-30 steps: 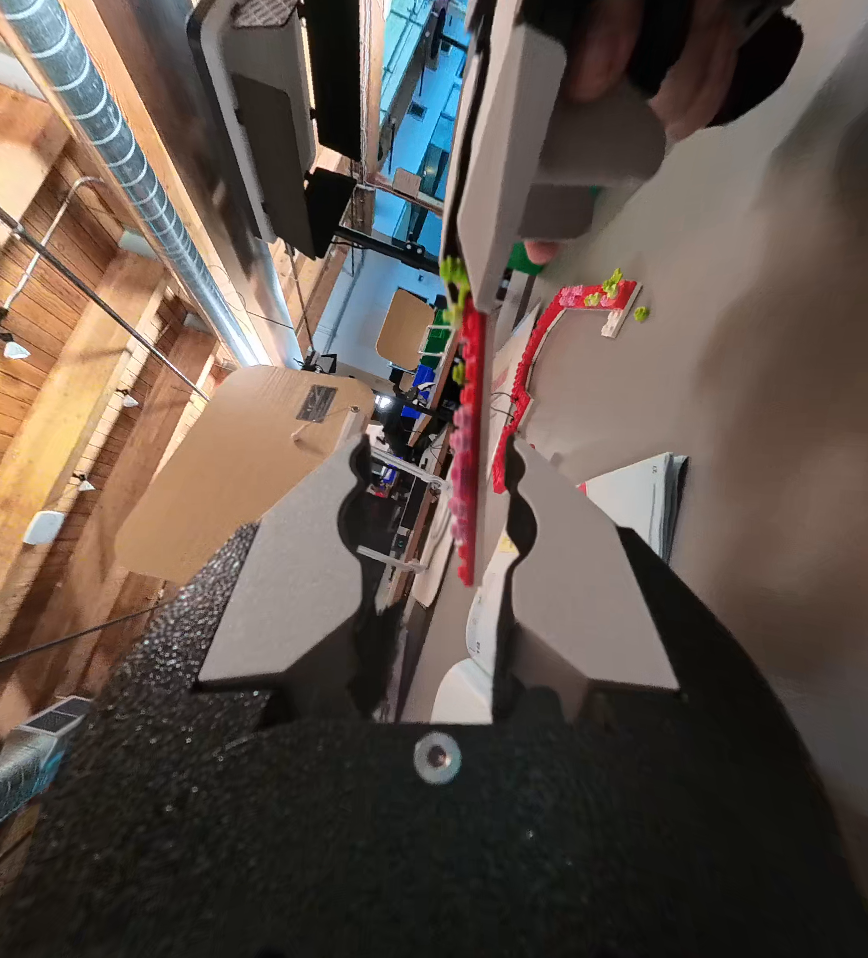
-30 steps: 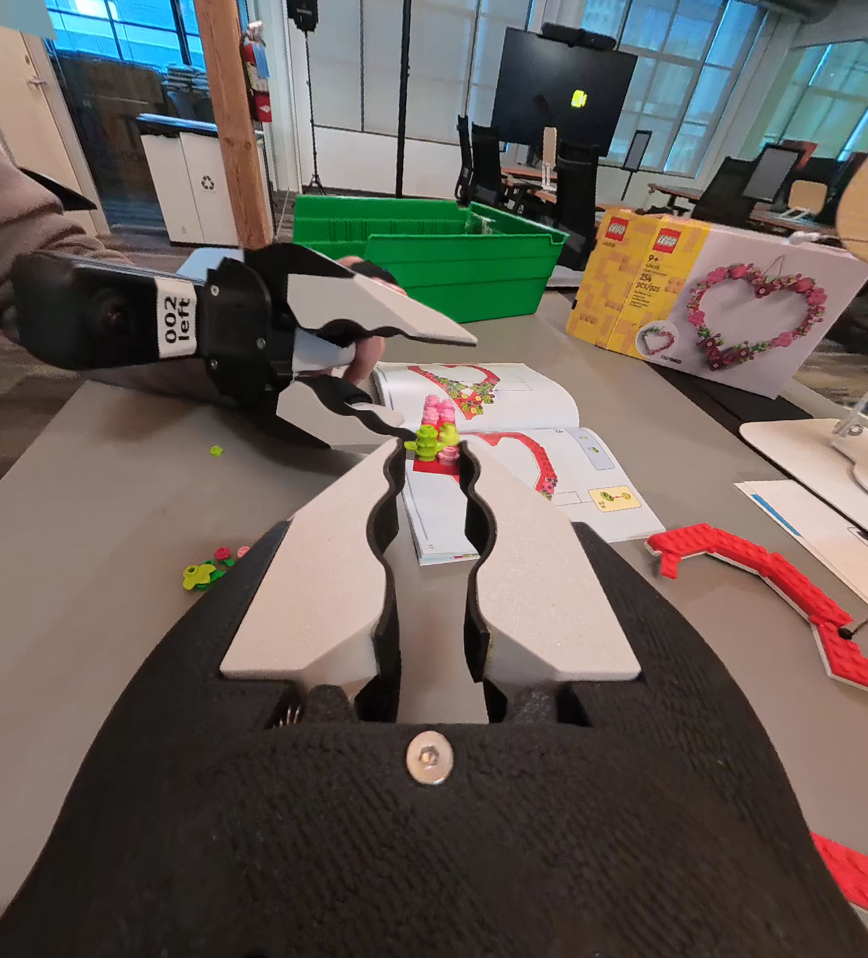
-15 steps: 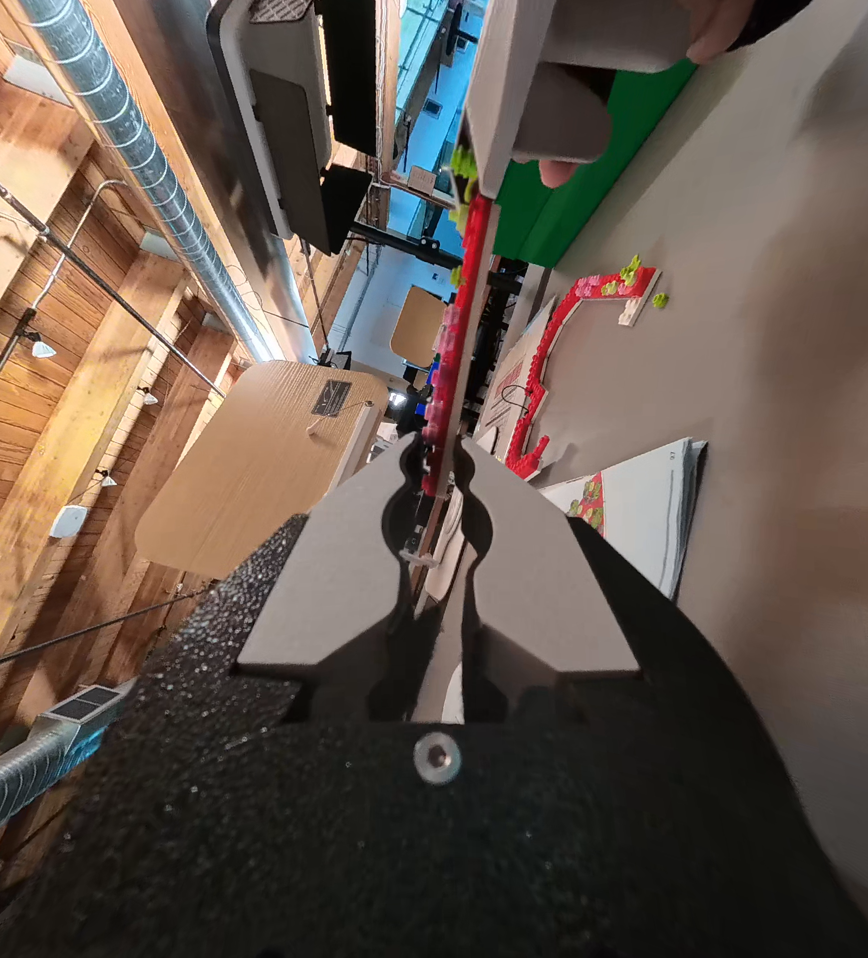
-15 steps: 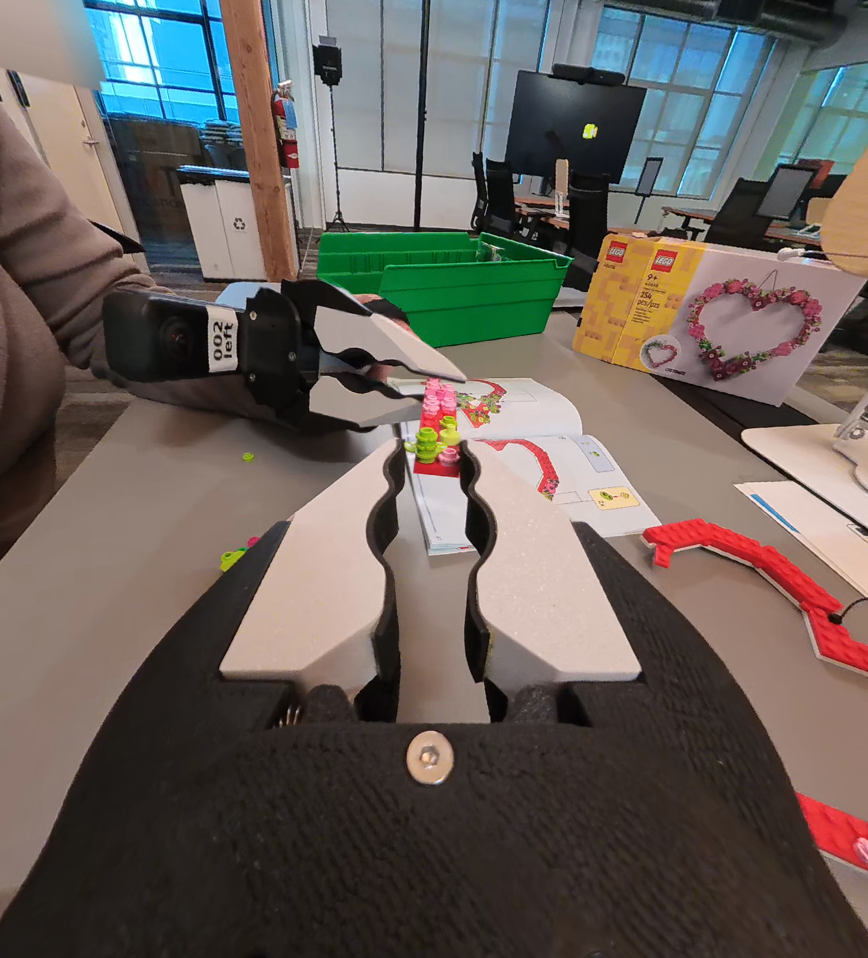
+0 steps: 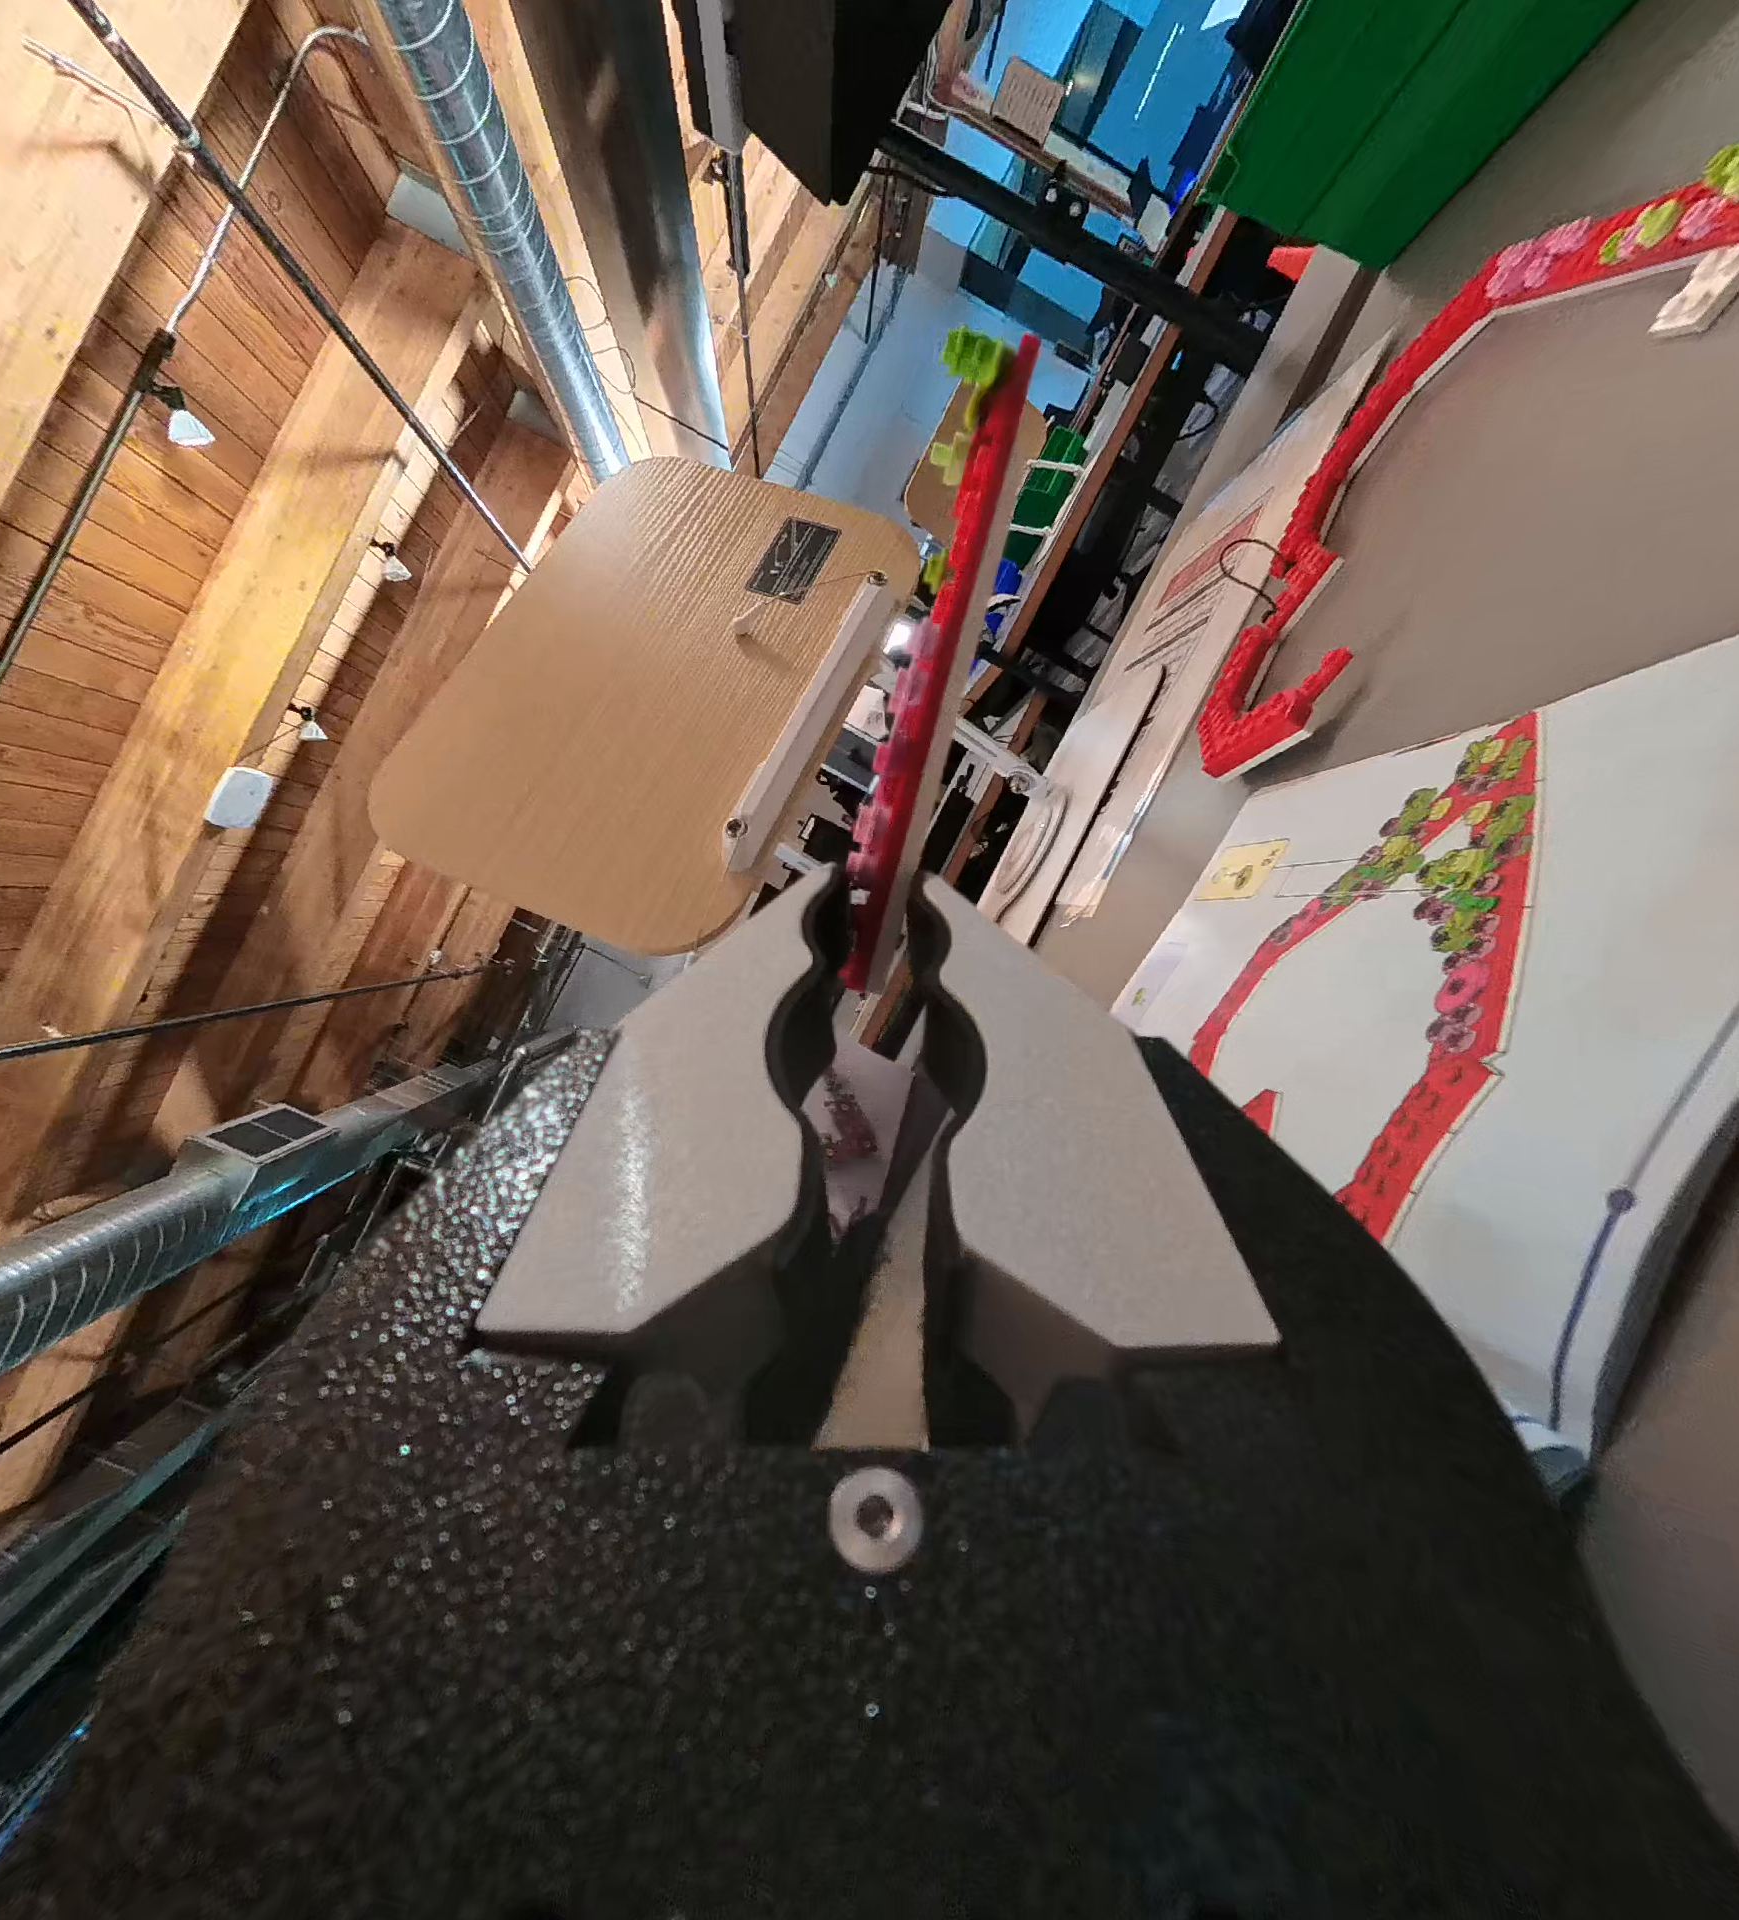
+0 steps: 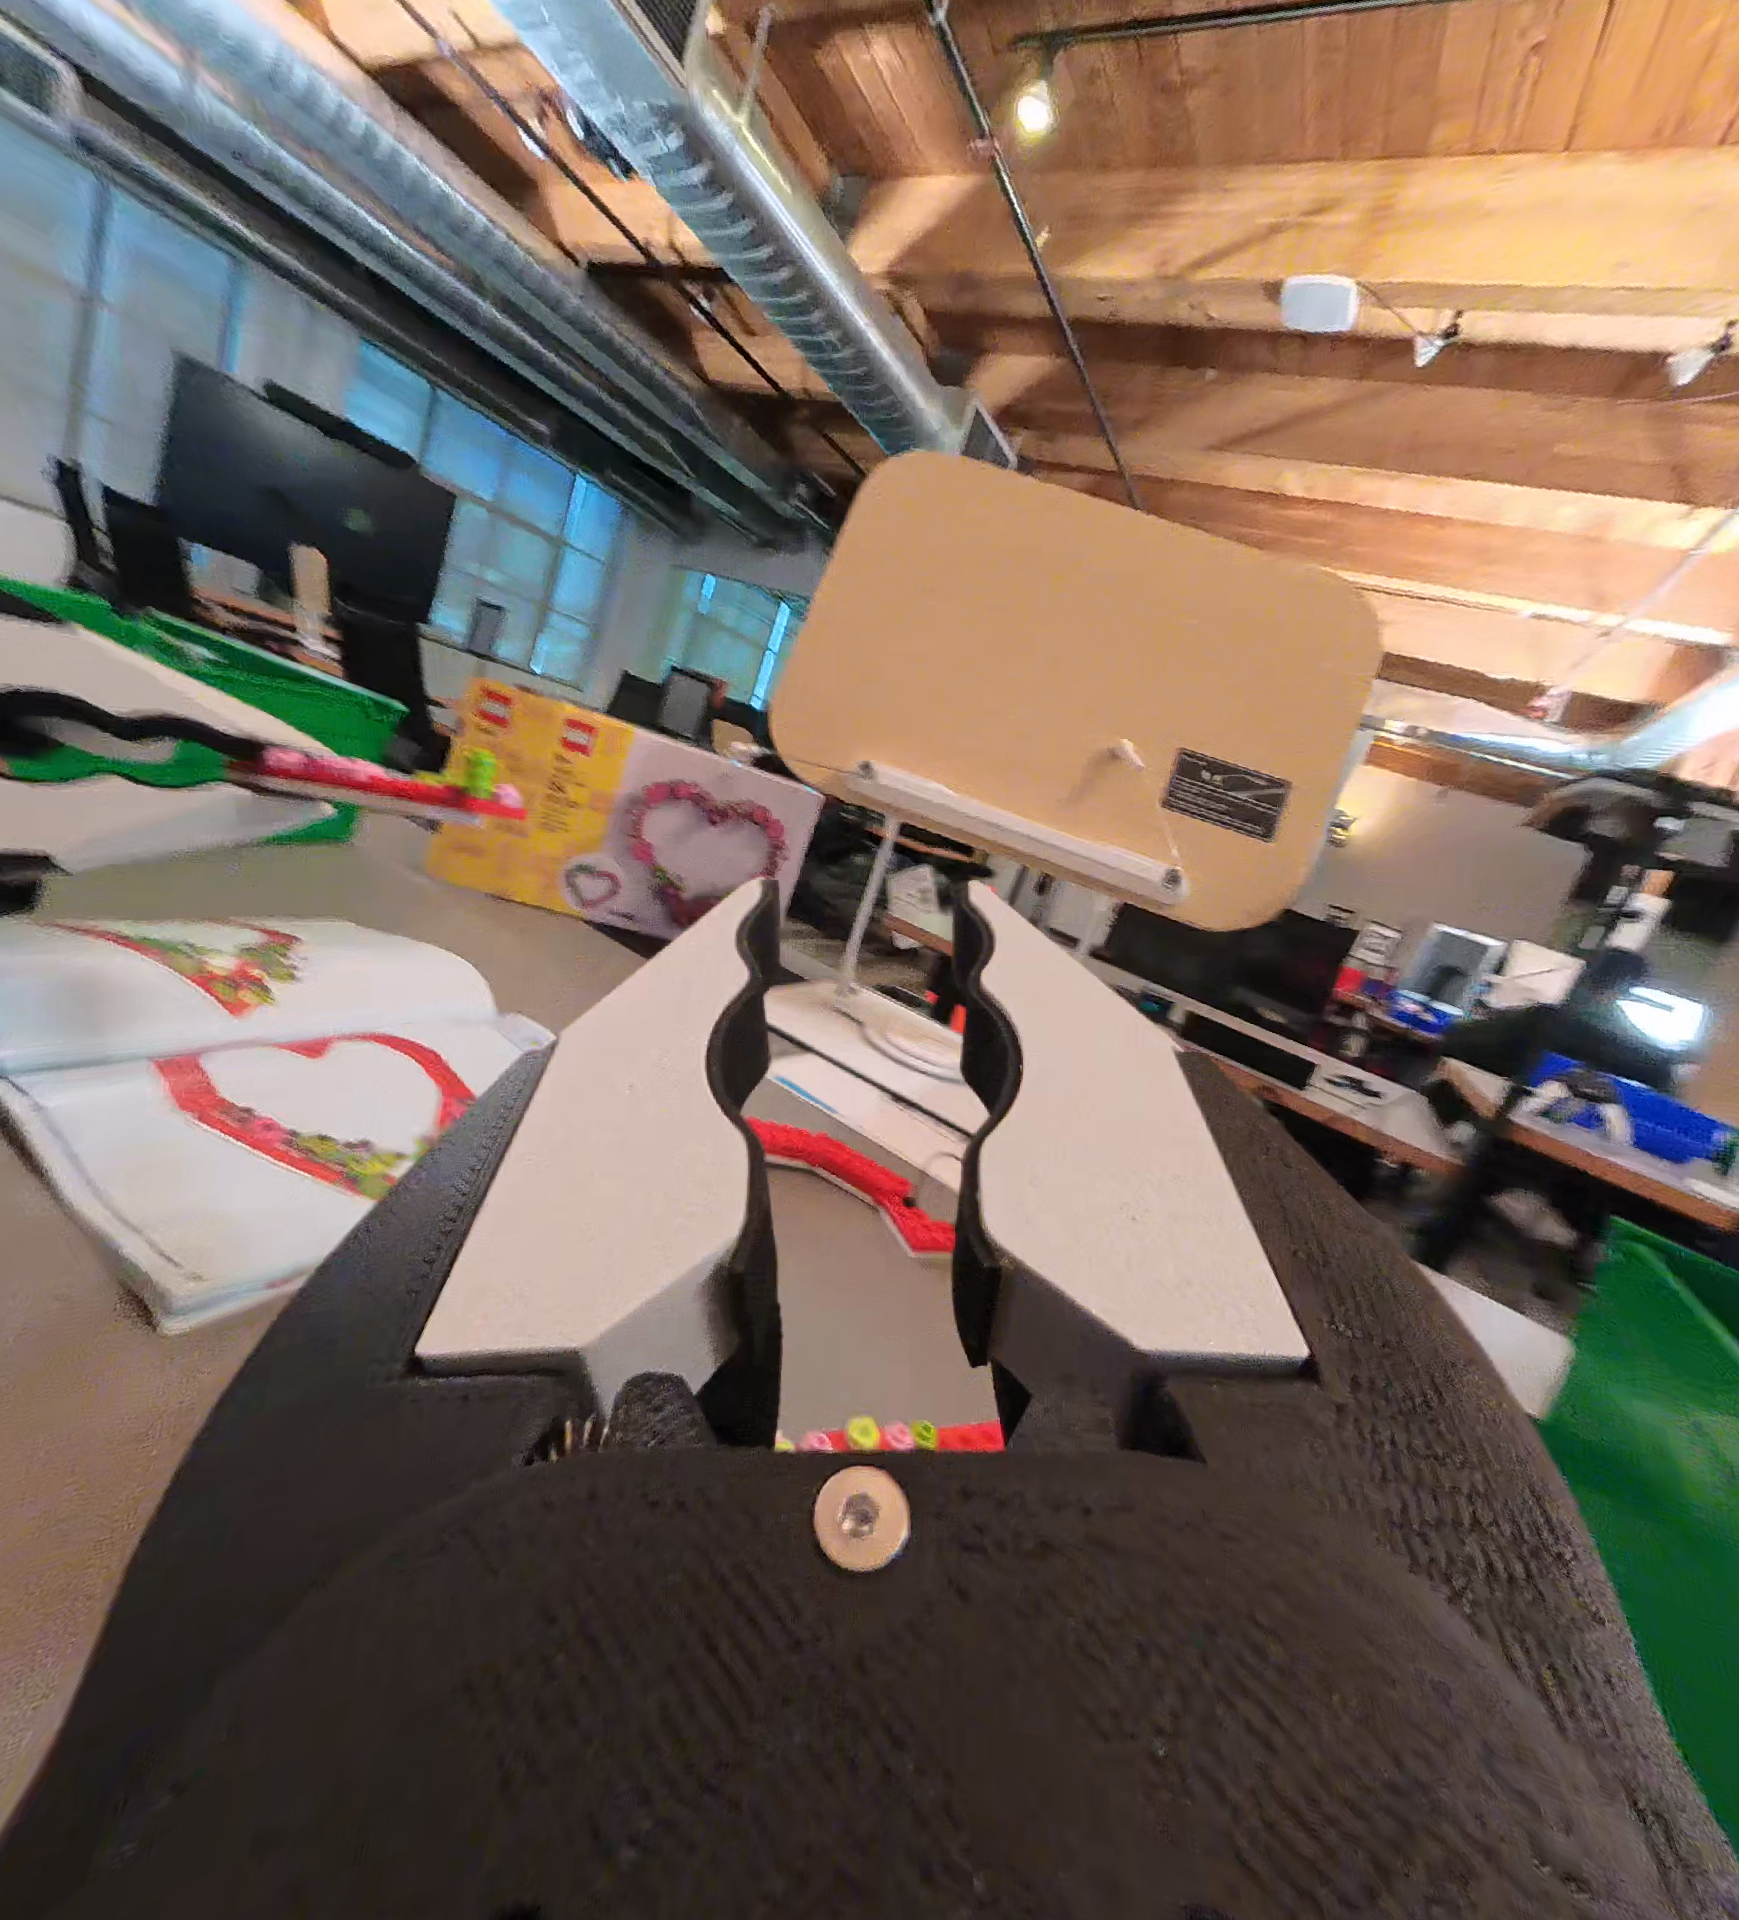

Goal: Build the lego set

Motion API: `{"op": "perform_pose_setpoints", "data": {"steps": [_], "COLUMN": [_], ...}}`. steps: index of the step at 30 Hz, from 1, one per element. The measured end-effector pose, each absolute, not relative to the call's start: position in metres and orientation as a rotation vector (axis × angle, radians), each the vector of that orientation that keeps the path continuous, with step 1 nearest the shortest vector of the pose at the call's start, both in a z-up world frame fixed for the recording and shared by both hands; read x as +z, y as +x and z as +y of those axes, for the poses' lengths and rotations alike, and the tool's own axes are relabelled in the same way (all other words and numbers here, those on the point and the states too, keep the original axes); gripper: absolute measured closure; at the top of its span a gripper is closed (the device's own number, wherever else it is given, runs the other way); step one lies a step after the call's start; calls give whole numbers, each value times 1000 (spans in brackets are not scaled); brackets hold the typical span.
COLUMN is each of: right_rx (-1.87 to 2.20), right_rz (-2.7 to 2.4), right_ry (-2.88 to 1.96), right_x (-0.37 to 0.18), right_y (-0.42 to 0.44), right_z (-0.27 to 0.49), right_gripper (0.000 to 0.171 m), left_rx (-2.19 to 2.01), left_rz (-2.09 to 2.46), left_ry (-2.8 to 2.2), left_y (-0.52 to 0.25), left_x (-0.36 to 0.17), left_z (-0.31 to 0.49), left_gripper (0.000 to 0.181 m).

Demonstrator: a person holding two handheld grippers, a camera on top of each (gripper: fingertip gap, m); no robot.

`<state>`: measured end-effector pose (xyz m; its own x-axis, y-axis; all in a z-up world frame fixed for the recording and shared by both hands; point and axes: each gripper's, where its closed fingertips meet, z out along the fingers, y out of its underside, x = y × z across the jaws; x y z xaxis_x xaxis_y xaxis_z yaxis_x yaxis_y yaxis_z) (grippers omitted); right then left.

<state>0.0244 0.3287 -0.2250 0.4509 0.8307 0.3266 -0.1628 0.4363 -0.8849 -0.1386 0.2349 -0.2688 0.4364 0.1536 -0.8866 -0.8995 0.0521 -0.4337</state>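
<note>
Red and edge-on in the left wrist view, a lego strip (image 5: 932,665) studded with pink and lime pieces is pinched at its near end by the left tool (image 5: 875,914), whose fingers are nearly closed on it, while an open instruction booklet (image 5: 1613,997) and a curved red lego section (image 5: 1364,457) lie on the grey surface (image 5: 1592,436) at right. In the right wrist view the right tool (image 6: 860,904) stands parted and holds nothing, raised over the surface, with the gripped strip at far left and a lego box (image 6: 626,821) beyond.

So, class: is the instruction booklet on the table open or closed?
Open: the instruction booklet lies spread on the table, both heart-diagram pages showing.
</note>
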Motion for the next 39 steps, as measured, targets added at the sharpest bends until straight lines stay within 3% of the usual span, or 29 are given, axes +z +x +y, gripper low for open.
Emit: {"op": "perform_pose_setpoints", "data": {"steps": [5,39], "right_rx": [569,491], "right_rz": [-885,-972], "right_ry": [-944,-1008], "right_x": [-240,-265], "right_y": [25,17], "right_z": [346,348], "right_gripper": [145,153], "left_rx": [885,831], "left_rz": [749,801], "left_ry": [-1286,-1248], "left_y": [-142,-128], "left_x": [-274,-278], "left_z": [238,237], "left_gripper": [173,173]}}
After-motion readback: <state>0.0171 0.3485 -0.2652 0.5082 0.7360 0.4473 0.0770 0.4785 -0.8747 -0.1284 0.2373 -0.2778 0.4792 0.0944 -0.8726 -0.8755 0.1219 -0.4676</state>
